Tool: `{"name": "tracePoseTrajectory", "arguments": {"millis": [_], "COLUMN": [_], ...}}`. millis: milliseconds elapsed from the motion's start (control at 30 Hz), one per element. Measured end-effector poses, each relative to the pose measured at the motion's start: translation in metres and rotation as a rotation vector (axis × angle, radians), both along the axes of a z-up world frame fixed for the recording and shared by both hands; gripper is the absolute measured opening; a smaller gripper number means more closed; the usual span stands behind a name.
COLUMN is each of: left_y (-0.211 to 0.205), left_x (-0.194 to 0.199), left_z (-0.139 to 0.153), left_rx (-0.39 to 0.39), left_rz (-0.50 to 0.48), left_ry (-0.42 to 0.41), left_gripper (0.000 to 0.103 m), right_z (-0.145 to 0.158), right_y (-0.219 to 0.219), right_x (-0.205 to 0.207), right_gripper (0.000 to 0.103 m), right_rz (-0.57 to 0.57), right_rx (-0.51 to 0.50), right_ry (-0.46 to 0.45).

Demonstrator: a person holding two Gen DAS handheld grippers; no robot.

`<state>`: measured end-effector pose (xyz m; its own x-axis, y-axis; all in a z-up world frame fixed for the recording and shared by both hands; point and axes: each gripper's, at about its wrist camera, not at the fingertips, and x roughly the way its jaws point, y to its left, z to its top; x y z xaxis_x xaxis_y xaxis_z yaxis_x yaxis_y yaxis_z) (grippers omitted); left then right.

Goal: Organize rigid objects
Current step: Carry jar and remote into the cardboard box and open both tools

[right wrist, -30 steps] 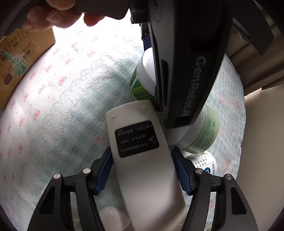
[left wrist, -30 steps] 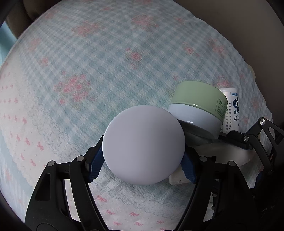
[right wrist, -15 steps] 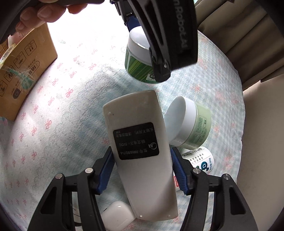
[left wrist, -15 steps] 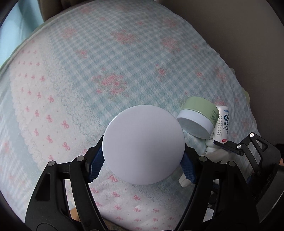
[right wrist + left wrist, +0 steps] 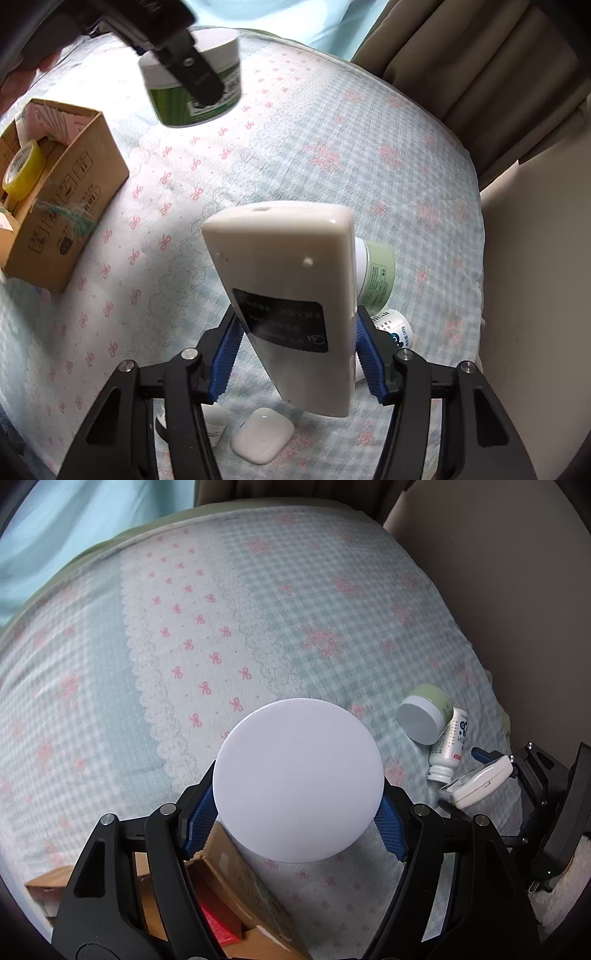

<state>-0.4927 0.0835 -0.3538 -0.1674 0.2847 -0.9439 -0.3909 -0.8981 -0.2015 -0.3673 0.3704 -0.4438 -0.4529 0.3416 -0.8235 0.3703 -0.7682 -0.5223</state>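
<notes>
My left gripper (image 5: pixel 297 819) is shut on a jar whose round white lid (image 5: pixel 297 781) faces the camera; it is held above the bed. In the right wrist view this jar (image 5: pixel 195 81) shows a green label at top left, with the left gripper's finger across it. My right gripper (image 5: pixel 295 354) is shut on a white remote control (image 5: pixel 288 295), back label up, lifted off the bed. A pale green jar (image 5: pixel 424 718) lies on its side next to a small white bottle (image 5: pixel 448 744); the jar also shows behind the remote (image 5: pixel 376 273).
An open cardboard box (image 5: pixel 55 206) with yellow tape (image 5: pixel 22 170) and other items stands on the bed at left; its edge shows below the left gripper (image 5: pixel 236 886). A white earbud case (image 5: pixel 263 435) lies under the right gripper. Curtains (image 5: pixel 480 74) hang behind the bed.
Both grippers have risen off the bed with their objects. The left gripper and its jar moved left, toward the cardboard box. The pale green jar and bottle stayed on the bed.
</notes>
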Motion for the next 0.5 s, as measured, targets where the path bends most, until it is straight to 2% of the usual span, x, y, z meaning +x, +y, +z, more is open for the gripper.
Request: {"name": "tracePoseTrajectory", "arguments": {"millis": [267, 500], "left_y": [-0.057, -0.118], "left_x": [0.032, 0.068], "left_z": [0.03, 0.076], "left_rx": [0.027, 0.065], "left_rz": [0.095, 0.176], "left_ry": [0.014, 0.066], "left_gripper": [0.07, 0.07], "right_z": [0.034, 0.081], "right_y": [-0.01, -0.05], "right_x": [-0.005, 0.002], "right_gripper": [0.051, 0.05], "right_rz": [-0.071, -0.107], "right_rx": [-0.105, -0.203], "right_ry": [0.045, 0.09]}}
